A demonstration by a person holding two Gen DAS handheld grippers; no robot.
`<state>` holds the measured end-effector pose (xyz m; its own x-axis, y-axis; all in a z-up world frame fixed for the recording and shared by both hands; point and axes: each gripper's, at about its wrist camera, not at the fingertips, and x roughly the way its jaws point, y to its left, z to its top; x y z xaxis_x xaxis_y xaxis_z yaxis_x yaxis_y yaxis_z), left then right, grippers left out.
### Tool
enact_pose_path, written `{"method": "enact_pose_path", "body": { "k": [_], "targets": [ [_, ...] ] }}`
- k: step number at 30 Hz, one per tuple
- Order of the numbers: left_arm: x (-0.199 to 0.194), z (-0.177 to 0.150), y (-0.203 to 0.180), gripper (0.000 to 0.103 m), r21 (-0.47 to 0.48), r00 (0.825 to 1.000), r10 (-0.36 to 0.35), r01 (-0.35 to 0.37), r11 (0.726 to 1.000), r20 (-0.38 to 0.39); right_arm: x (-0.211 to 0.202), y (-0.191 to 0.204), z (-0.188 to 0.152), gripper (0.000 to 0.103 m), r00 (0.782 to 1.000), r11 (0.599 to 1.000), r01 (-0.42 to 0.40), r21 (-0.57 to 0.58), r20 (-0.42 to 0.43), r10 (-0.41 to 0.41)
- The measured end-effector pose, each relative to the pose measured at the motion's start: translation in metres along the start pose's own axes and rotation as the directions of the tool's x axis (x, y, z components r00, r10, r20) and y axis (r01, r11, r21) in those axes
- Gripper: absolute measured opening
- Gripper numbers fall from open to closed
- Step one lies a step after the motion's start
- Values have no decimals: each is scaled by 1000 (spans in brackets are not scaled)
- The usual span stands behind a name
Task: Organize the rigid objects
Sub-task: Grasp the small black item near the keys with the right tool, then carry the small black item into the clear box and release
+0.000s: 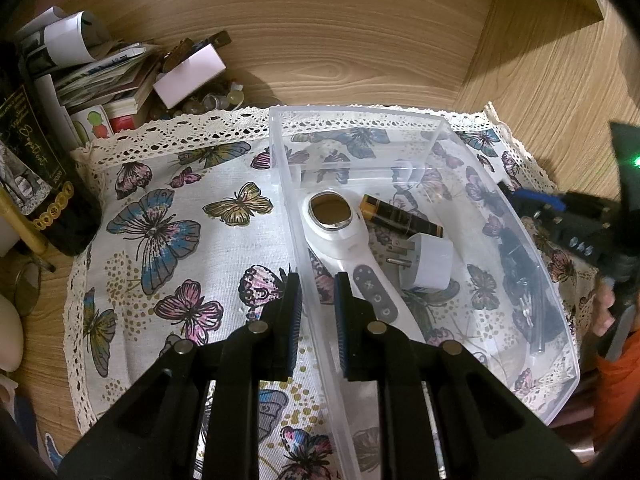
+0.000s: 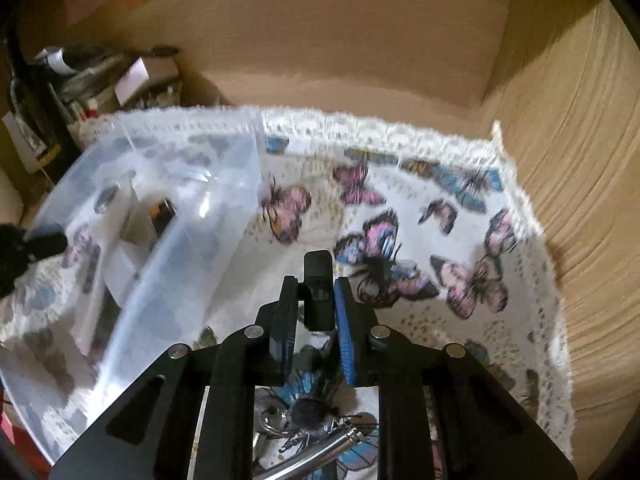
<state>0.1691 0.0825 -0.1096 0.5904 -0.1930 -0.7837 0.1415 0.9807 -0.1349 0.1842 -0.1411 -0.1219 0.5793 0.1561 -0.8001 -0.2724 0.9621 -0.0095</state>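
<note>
Two grippers — left gripper (image 1: 316, 308) pinching clear box (image 1: 532, 240) wall between near-closed fingers, right gripper (image 2: 316, 312) squeezing small black block (image 2: 318, 280) over butterfly cloth (image 2: 460, 208), beside box.

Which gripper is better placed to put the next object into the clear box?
Right. The right gripper already holds a small black object beside the clear box. The left gripper straddles the box's near wall and holds nothing else.
</note>
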Motion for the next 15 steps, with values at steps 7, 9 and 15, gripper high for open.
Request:
{"method": "enact_pose_path", "body": {
  "k": [7,9,15],
  "targets": [
    [0,0,-1,14,0,1000,0,0,1000,0,-41,17,21,17,993,1000,-4,-24,121,7],
    [1,1,0,14,-1,1000,-2,2,1000,0,-50,26,27,17,988,999,-17,-37,151,22],
    [1,1,0,14,-1,1000,-3,3,1000,1,-60,49,35,17,981,995,-54,-85,179,69]
  ]
}}
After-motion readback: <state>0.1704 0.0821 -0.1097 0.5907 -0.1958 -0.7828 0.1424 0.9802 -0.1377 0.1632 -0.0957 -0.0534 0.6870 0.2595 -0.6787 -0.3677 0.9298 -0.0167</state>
